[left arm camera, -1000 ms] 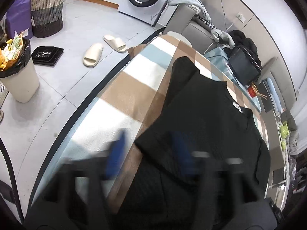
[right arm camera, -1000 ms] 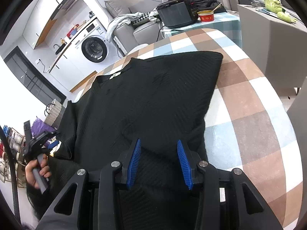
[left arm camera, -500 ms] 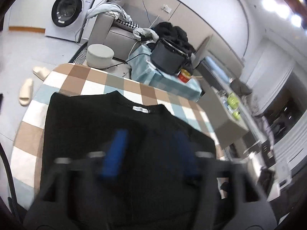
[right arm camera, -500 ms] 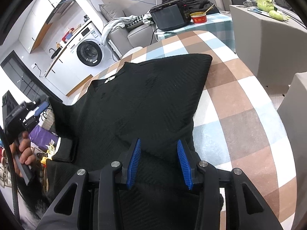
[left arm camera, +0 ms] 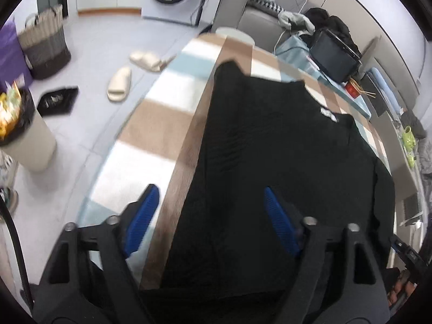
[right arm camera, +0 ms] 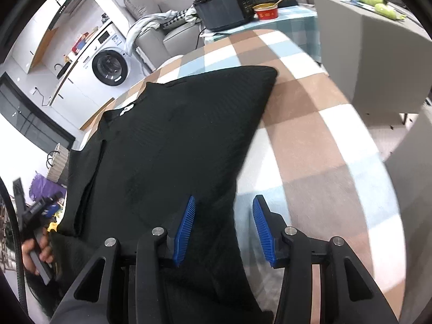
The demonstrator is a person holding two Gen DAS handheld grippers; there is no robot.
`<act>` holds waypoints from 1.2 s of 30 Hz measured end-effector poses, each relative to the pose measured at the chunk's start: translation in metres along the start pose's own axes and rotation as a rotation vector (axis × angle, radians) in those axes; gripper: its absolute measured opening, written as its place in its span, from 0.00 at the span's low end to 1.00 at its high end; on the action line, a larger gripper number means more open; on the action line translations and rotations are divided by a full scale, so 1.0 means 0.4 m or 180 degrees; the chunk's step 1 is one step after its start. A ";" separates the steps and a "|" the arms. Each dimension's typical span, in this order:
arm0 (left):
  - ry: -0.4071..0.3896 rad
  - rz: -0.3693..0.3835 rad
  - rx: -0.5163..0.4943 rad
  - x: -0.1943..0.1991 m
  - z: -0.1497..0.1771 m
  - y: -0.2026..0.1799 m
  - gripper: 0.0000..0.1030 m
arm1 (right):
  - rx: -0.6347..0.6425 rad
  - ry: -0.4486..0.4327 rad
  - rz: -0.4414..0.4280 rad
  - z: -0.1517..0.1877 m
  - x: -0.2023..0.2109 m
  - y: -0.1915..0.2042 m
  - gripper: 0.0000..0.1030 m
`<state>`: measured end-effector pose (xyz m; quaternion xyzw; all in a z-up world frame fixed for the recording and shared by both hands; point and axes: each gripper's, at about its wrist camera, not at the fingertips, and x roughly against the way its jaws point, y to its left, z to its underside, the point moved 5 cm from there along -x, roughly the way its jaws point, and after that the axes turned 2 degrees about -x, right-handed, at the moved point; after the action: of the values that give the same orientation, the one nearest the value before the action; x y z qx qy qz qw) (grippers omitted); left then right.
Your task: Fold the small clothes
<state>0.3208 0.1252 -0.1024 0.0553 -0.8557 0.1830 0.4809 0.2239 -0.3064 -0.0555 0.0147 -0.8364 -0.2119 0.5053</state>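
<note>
A black knit top lies flat on the checked table, its white neck label at the far end. Its left sleeve is folded in over the body. My left gripper hovers over the top's left edge; its jaws are wide and closing, with nothing pinched between the pads. My right gripper is above the top's right edge. Its jaws are opening and the cloth edge lies below them, untouched by the pads. A hand holds the left gripper.
On the floor to the left are pale slippers, a full bin and a woven basket. A washing machine stands behind. A black appliance and a red bowl sit beyond the table; a grey cabinet stands right.
The left gripper swung in over the top and back out to its left edge, leaving the sleeve folded in, and its jaws spread wider. The right gripper shifted towards the right edge and opened slightly.
</note>
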 end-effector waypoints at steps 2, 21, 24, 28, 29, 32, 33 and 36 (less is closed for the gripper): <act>0.0050 0.0047 -0.0024 -0.021 0.013 0.003 0.42 | 0.0088 0.0014 0.0038 -0.008 -0.018 0.015 0.42; 0.0083 0.0096 -0.0304 -0.064 0.018 -0.142 0.09 | 0.0347 -0.0138 0.0477 -0.161 -0.090 0.051 0.13; 0.0147 0.0094 -0.0240 -0.041 0.029 -0.127 0.16 | 0.0374 -0.0014 0.0395 -0.146 -0.076 0.052 0.26; -0.0043 0.0104 -0.0157 0.044 0.063 -0.077 0.57 | 0.0480 -0.0084 0.0276 -0.080 0.001 0.055 0.56; -0.0083 0.0063 -0.0156 0.066 0.075 -0.060 0.65 | 0.0522 -0.0105 0.0255 -0.058 0.026 0.058 0.59; -0.0180 -0.0050 -0.0216 0.128 0.119 -0.017 0.65 | 0.0524 -0.0262 0.0160 0.016 0.103 0.058 0.77; -0.0207 -0.0050 -0.0263 0.151 0.140 -0.009 0.66 | 0.0505 -0.0338 0.0086 0.045 0.134 0.058 0.86; -0.0363 -0.0142 -0.0394 0.219 0.198 0.011 0.83 | 0.0476 -0.0387 -0.0100 0.108 0.190 0.055 0.95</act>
<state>0.2095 0.1075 -0.0667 0.0549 -0.8899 0.1156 0.4379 0.1540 -0.2898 -0.0010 0.0525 -0.8787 -0.1572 0.4477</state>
